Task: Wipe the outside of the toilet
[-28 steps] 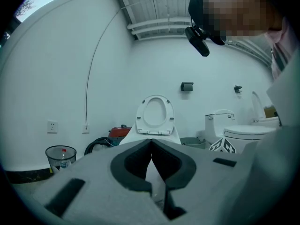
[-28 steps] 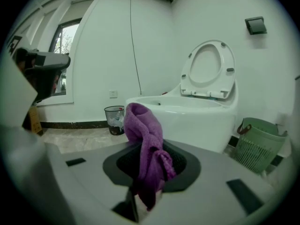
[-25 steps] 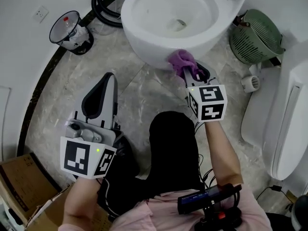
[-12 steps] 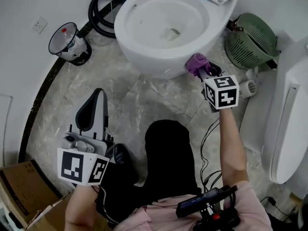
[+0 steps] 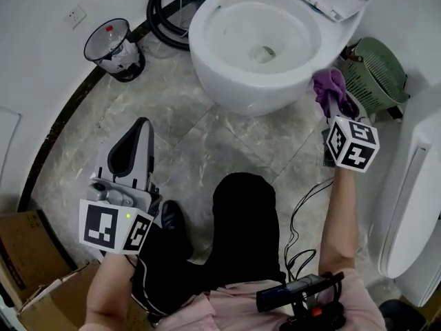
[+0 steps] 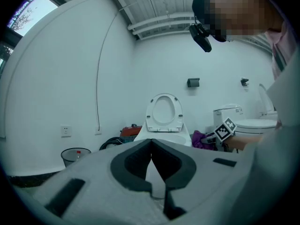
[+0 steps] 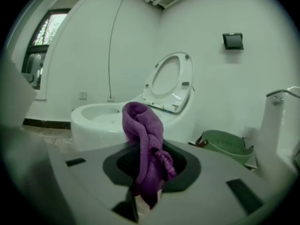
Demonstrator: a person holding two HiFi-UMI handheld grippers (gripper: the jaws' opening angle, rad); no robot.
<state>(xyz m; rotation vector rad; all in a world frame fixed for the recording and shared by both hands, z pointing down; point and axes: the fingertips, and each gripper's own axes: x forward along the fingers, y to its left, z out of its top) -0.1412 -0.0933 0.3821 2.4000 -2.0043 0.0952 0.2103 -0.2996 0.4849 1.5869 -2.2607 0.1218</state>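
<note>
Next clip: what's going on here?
A person holds a gripper in each hand beside an open toilet. The right gripper is shut on a purple cloth, held at the bowl's outer right side. The left gripper is shut and empty, held over the floor, away from the toilet.

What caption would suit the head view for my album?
Right gripper holds a purple cloth beside the toilet bowl; left gripper hangs shut and empty over the marble floor.

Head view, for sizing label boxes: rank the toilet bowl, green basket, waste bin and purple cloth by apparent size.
1. toilet bowl
2-3. green basket and waste bin: too alike to rank, and the basket is partly hidden
4. purple cloth
</note>
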